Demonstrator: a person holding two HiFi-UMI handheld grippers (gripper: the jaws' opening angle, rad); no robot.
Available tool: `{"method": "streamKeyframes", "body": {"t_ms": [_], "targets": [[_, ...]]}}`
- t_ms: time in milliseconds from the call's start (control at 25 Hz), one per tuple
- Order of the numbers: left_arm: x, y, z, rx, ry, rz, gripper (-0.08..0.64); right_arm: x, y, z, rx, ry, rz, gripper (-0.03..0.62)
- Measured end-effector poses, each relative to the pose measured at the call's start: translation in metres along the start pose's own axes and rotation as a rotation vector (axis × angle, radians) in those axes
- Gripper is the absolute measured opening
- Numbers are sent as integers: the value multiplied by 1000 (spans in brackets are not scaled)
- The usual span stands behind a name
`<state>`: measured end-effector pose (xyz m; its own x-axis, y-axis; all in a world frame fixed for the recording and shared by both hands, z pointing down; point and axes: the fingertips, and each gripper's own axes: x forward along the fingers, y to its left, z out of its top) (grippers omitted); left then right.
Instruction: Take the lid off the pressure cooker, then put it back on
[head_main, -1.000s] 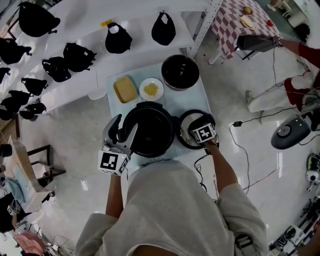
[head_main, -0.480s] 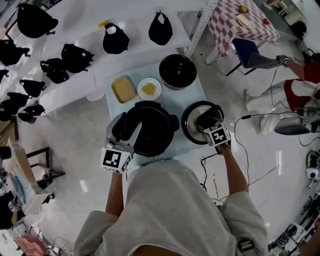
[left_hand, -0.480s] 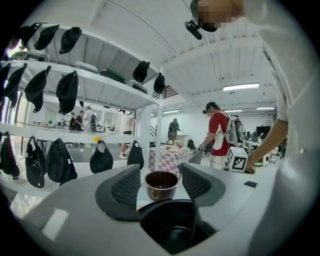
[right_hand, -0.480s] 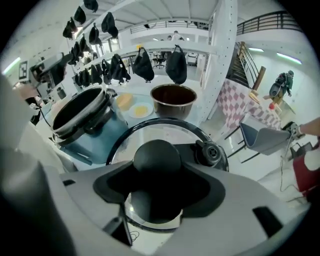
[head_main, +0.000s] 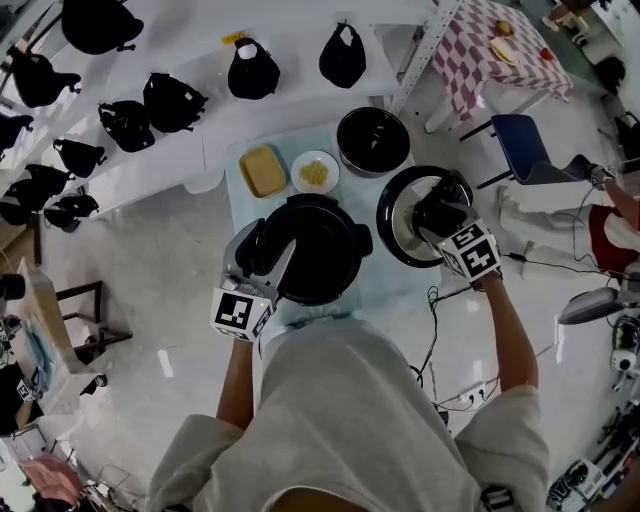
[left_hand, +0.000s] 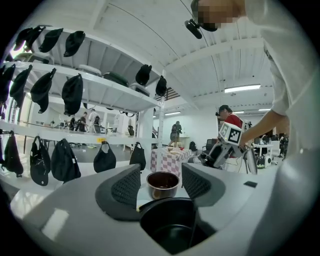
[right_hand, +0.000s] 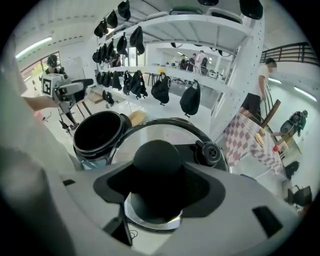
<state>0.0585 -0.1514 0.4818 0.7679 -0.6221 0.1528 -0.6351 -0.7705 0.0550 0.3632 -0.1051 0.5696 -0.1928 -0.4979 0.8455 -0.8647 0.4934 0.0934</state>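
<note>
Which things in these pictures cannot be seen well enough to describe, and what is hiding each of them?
- Left gripper, head view and left gripper view: whether its fingers press on the pressure cooker is unclear, as it is black against black.
- Cooker's inside, all views: too dark to tell any contents.
- Lid knob's sides, right gripper view: covered by the right gripper fingers.
- Yellow bits on the small plate, head view: too small to name.

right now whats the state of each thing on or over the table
cooker: open, lid off
lid: held in the air right of the cooker
right tongs: shut on the lid's knob
left tongs: gripping the cooker's left side
plate: holds yellow food
bowl: upright, uncovered
</note>
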Motion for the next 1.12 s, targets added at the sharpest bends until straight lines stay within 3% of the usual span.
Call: {"method": "streamKeyframes", "body": {"t_ms": [200,520,800,1120], "targets": [[-14,3,1,-5,-15,18,241,-9,18,44,-94,-21,49,272],[-40,13,-2,-19,-30,63,241,0,88,86,-309,47,179,272],[-54,25,-7,-24,-30,88,241,19,149,104,-409,100,290,272],[-70,42,-11,-40,-36,132,241,39,198,116,-443,154,369,272]]}}
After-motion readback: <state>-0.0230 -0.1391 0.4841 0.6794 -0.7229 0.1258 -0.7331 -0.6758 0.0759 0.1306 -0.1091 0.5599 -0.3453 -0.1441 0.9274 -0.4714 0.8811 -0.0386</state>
